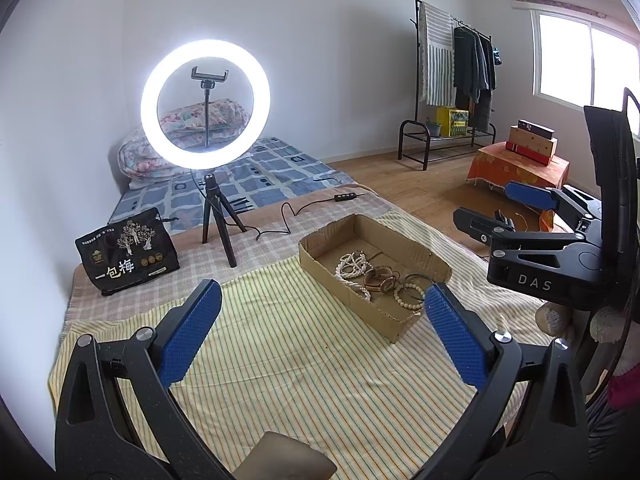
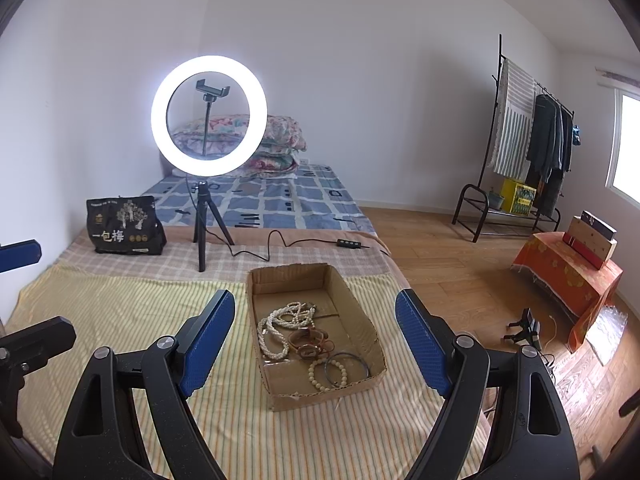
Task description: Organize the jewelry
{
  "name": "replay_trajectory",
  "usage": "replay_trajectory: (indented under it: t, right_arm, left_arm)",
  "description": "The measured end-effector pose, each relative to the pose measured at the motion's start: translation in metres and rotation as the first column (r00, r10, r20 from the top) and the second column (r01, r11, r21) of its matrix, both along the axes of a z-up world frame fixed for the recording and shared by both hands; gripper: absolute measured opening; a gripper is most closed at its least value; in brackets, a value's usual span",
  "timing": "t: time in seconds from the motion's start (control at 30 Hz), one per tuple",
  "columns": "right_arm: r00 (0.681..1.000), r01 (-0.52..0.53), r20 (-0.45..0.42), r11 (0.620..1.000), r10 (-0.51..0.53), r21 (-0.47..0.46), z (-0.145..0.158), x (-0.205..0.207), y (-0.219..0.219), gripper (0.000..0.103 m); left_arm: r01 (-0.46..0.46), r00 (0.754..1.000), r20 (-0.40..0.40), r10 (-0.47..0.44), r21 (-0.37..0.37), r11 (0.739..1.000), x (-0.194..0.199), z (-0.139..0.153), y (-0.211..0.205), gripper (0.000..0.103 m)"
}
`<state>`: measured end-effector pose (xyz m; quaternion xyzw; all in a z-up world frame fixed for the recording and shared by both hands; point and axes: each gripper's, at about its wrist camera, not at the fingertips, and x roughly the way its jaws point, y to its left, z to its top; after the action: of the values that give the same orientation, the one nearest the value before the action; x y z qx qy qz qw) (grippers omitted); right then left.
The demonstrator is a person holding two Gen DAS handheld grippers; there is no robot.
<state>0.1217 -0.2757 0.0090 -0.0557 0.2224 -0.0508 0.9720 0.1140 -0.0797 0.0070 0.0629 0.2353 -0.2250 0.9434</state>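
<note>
A: So, where is the jewelry at this moment?

B: All of it lies inside the cardboard box (image 2: 316, 336), which rests on the striped cloth (image 2: 120, 312) of the bed, toward the bed's right edge. I see a white bead necklace (image 2: 280, 328) in a loose heap, some brown bangles (image 2: 310, 342) touching it, and a pale bead bracelet (image 2: 327, 374) with a dark thin bangle (image 2: 347, 368) at the near end of the box.

A: And the two tools?

B: The right tool (image 2: 316, 344) is wide open and holds nothing. The left tool (image 1: 322, 332) is also wide open and empty. Both hover above the cloth, not touching anything.

A: Which one is closer to the box?

B: I think the right one. In its view the box sits straight ahead, between the two blue fingers (image 2: 208, 340), and the long axis of the box runs away from the tool, toward the ring light (image 2: 208, 116) at the far side. For the left tool the box (image 1: 376, 276) is ahead and to the right, lying diagonally.

A: So what does the next move need?

B: Probably the right tool goes forward and down into the near end of the box. The bracelets there are thin and lie flat, so the fingers must close low, and the necklace can tangle with the bangles.
</note>
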Motion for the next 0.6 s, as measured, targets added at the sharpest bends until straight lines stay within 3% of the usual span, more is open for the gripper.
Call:
replay_trajectory:
  t: [0.6]
  right_arm:
    - [1.000, 0.000, -0.003, 1.000, 0.000, 0.004, 0.0001, 0.0001, 0.0010, 0.083]
  left_arm:
    - [0.000, 1.000, 0.000, 0.000, -0.001, 1.000, -0.0004, 0.0008, -0.0017, 0.103]
